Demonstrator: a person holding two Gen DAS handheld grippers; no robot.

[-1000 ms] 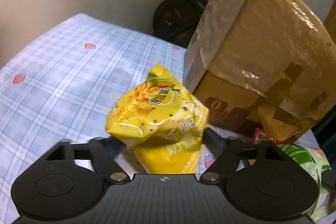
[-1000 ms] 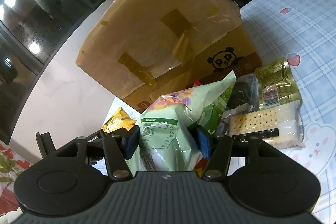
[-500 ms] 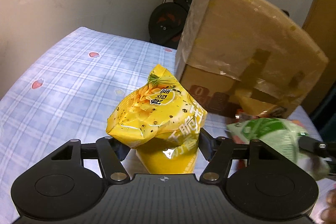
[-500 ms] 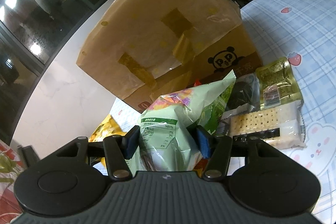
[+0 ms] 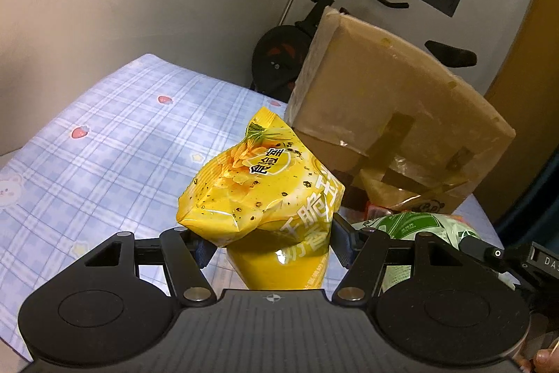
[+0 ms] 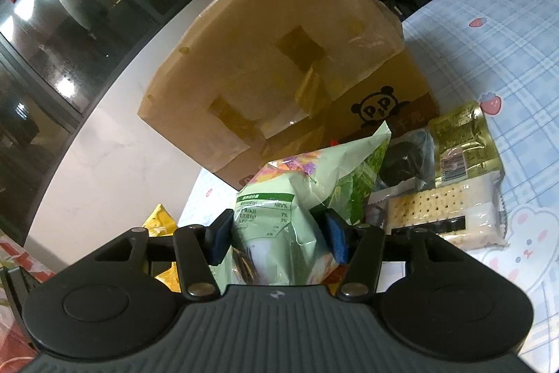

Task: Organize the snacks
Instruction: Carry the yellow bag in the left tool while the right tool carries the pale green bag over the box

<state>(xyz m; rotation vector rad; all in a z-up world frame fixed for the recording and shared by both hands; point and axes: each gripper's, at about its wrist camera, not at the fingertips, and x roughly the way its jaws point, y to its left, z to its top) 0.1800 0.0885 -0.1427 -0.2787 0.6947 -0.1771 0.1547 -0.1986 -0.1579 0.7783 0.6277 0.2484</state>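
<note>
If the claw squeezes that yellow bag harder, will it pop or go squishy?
Probably squishy first: the yellow bag already bulges and creases where the left claw pinches it. It looks puffed with air, so likely light. Its shiny film could slip, and a hard squeeze might crush the snacks inside or burst a seam.

I count: cardboard box 1 | yellow bag 1 | green bag 1 | cracker pack 1 | olive pouch 1
</note>
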